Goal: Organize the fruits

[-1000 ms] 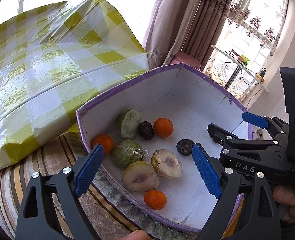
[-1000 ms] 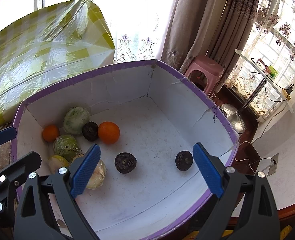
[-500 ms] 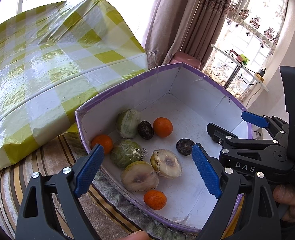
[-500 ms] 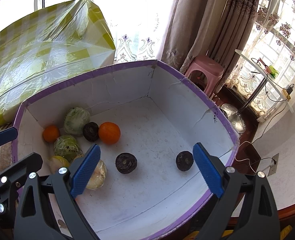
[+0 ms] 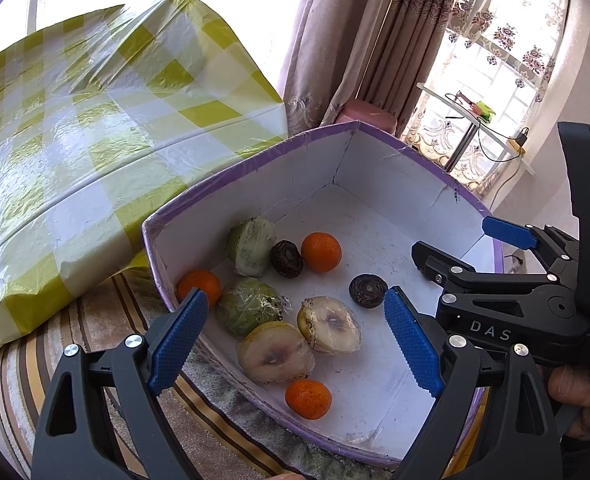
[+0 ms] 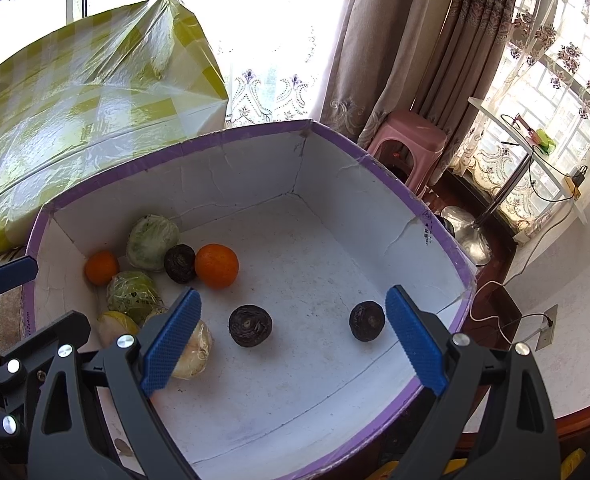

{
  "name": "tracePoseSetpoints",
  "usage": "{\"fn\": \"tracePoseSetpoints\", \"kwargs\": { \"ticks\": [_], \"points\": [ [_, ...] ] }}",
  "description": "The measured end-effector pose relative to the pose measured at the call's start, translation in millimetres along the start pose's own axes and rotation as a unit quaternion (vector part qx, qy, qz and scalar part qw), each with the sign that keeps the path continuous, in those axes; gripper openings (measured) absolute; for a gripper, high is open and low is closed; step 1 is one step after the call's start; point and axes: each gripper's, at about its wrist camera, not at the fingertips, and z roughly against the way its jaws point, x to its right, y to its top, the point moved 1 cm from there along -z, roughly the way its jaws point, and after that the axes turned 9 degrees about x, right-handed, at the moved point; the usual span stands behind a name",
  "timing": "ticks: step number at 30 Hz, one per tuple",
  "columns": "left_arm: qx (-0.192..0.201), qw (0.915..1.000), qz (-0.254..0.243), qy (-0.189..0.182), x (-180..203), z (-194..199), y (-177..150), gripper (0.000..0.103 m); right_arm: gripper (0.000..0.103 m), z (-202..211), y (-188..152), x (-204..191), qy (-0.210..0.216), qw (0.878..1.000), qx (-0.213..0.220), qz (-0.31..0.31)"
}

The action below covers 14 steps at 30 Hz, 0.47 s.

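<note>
Both the left gripper (image 5: 295,344) and right gripper (image 6: 293,340) hang wide open and empty over the box (image 6: 395,184) — the film-wrapped cut fruit (image 5: 275,354) looks soft and slippery, best pinched gently across its rind, not its face.

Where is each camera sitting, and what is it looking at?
Left wrist: on the left gripper, looking down into the white box; its blue fingers, the right gripper and a hand show.
Right wrist: on the right gripper, looking into the box; the left gripper peeks in.
Both see the oranges.
</note>
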Motion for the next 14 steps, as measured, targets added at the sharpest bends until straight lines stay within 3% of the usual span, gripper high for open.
{"fn": "tracePoseSetpoints", "kwargs": {
  "ticks": [4,8,12,14],
  "points": [
    [0.009,0.9996,-0.025,-0.008,13.0,2.7,3.1,0.087,0.094,1.2,0.8,2.7,-0.004,1.0,0.001,-0.004],
    [0.02,0.9994,-0.013,-0.024,10.6,15.5,9.4,0.087,0.094,8.8,5.1,1.4,-0.004,1.0,0.011,-0.008],
    [0.034,0.9992,0.01,0.016,-14.1,51.4,15.6,0.087,0.095,30.1,20.4,-17.4,0.022,0.999,0.038,-0.015],
    [0.049,0.9965,0.025,0.063,-37.3,80.9,12.5,0.087,0.098,45.2,26.6,-41.0,0.053,0.997,0.055,-0.007]
  ]
}}
